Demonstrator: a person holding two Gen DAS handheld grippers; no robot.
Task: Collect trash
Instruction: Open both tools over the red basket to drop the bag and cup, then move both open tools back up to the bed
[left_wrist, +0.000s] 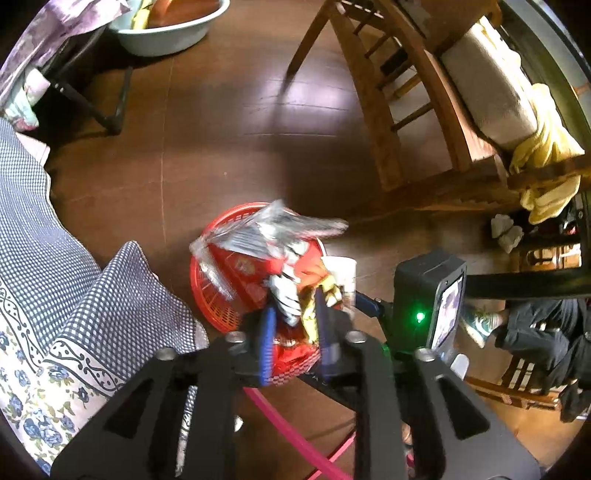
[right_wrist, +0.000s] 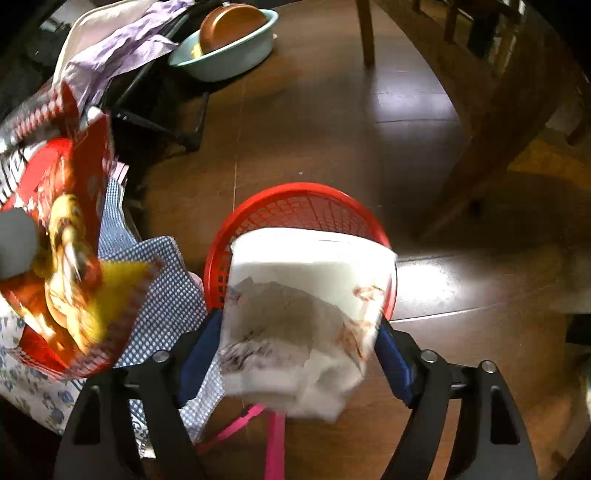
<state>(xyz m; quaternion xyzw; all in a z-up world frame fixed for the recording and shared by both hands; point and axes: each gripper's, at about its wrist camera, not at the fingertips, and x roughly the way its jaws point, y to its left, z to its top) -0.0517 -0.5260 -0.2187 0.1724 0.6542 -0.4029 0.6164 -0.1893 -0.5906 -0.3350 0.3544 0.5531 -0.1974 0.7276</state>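
Your right hand-held gripper (right_wrist: 299, 354), jaws wide around the white cup (right_wrist: 306, 295), sits directly above the red basket (right_wrist: 295, 206), so just drop it.

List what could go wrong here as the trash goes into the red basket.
1. The paper cup between the right gripper fingers overhangs the red basket rim, so it could drop onto the floor.
2. The snack wrapper at the left gripper is bulky and could snag on a finger or spill over the rim.
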